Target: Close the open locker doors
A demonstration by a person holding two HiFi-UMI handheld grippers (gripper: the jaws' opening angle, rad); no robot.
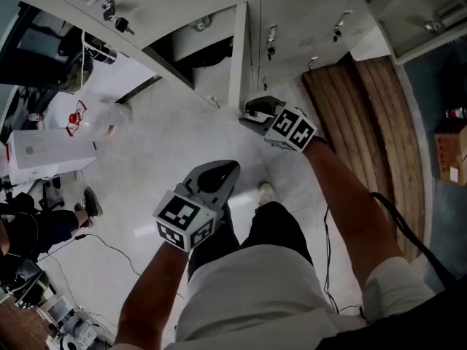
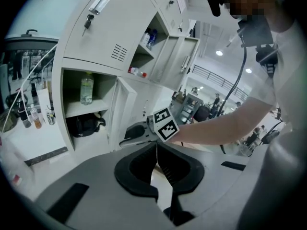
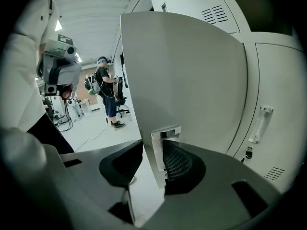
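Right gripper (image 1: 254,112) is held at the free edge of the open lower locker door (image 3: 182,75). Its jaws are spread partway and the door edge is straddled: one pad is close against the folded lip and a gap is seen at the other. The door is stood upright, long axis vertical, swung out from the lockers (image 2: 96,42), edge-on to the gripper. Left gripper (image 2: 156,150) is seen closed and empty, well apart from the door.

Pale grey speckled floor (image 1: 168,144) throughout. Brown wooden plank boards (image 1: 372,108) lie on it at the right. White bench (image 2: 29,140) stands at left. Round ceiling lights (image 2: 219,53) lit in the hall beyond
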